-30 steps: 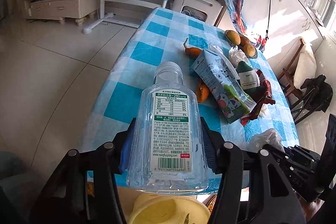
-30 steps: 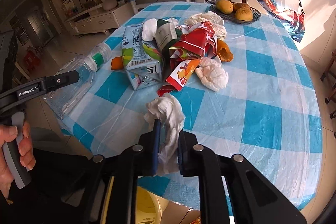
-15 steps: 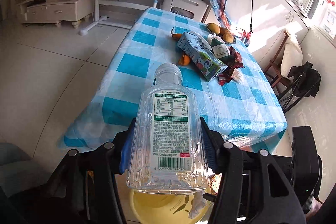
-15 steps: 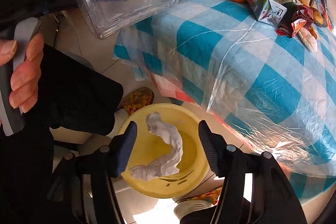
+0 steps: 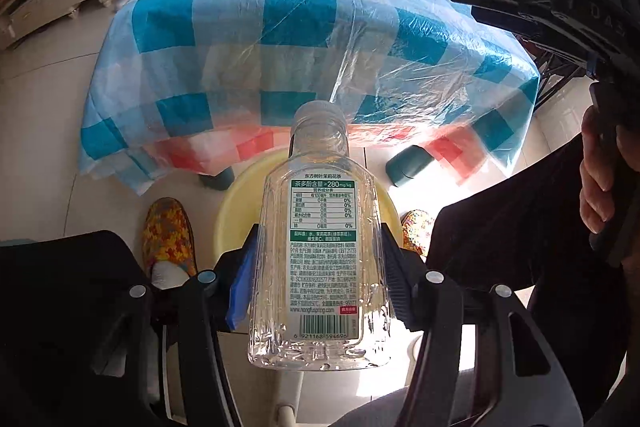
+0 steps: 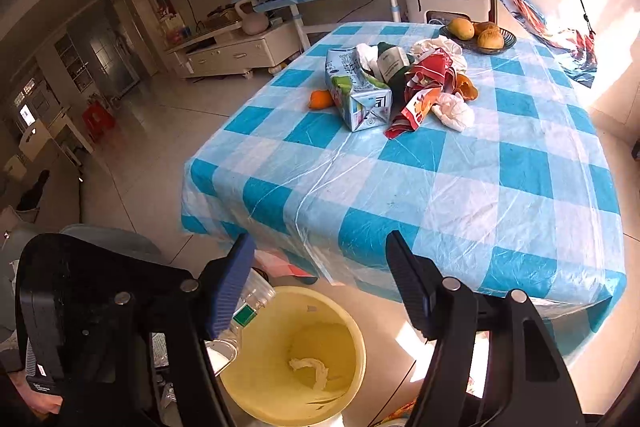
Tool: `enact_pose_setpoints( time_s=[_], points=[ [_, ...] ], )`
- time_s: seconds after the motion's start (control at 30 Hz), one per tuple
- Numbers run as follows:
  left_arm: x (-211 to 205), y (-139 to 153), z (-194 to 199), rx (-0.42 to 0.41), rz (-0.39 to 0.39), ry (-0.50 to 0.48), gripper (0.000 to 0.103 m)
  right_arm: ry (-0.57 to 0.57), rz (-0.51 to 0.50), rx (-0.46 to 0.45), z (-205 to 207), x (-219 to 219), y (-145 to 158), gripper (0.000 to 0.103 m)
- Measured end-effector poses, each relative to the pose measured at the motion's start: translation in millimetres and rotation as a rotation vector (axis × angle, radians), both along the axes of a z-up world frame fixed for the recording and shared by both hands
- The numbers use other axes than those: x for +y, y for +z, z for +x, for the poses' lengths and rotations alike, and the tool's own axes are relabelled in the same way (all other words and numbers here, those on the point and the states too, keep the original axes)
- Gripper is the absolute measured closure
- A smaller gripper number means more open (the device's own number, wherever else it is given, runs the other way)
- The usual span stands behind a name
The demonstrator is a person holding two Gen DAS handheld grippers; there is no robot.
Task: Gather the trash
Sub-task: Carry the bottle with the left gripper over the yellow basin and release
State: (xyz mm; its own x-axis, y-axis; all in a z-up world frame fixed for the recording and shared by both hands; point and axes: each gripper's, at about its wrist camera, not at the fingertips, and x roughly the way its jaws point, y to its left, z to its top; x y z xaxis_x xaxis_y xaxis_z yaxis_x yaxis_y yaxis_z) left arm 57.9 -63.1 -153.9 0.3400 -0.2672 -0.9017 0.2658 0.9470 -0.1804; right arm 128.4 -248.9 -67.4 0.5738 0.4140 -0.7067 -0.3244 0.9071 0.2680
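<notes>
Left gripper (image 5: 316, 279) pinching a clear bottle (image 5: 320, 267) over the yellow bin (image 6: 296, 355); label legible: "280 mg/kg", "www.nongfuspring.com". Right gripper (image 6: 320, 283) just opened, fingers spread, empty; tissue (image 6: 310, 369) in bin.

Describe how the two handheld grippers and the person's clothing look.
Both grippers, left gripper and right gripper, are black plastic with silver pivot screws, one blue ribbed pad and one black ribbed pad. The person wears dark trousers and multicoloured knitted slippers.
</notes>
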Motion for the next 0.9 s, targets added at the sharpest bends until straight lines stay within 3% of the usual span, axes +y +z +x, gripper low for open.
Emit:
enact_pose_setpoints(
  time_s=[0.07, 0.13, 0.23, 0.4, 0.5, 0.63, 0.9],
  points=[
    [0, 2, -2, -0.022, 0.032, 0.005, 0.044, -0.002, 0.005, -0.007, -2, 0, 1, 0.037],
    [1, 10, -3, -0.067, 0.054, 0.026, 0.028, -0.003, 0.007, -0.016, -5, -2, 3, 0.035],
    [3, 25, 0, -0.166, 0.097, 0.051, 0.02, -0.004, 0.013, -0.033, -8, -4, 6, 0.035],
    [14, 56, 0, -0.329, 0.047, 0.129, 0.009, -0.006, 0.009, -0.065, -12, -3, 12, 0.035],
    [23, 67, 1, -0.388, 0.027, 0.17, 0.007, -0.002, 0.005, -0.08, -13, -2, 13, 0.035],
    [33, 70, 5, -0.393, -0.011, 0.22, 0.007, 0.005, -0.001, -0.084, -13, 1, 13, 0.035],
    [33, 75, 7, -0.432, -0.001, 0.235, 0.007, 0.023, -0.015, -0.079, -13, 7, 12, 0.035]
  ],
)
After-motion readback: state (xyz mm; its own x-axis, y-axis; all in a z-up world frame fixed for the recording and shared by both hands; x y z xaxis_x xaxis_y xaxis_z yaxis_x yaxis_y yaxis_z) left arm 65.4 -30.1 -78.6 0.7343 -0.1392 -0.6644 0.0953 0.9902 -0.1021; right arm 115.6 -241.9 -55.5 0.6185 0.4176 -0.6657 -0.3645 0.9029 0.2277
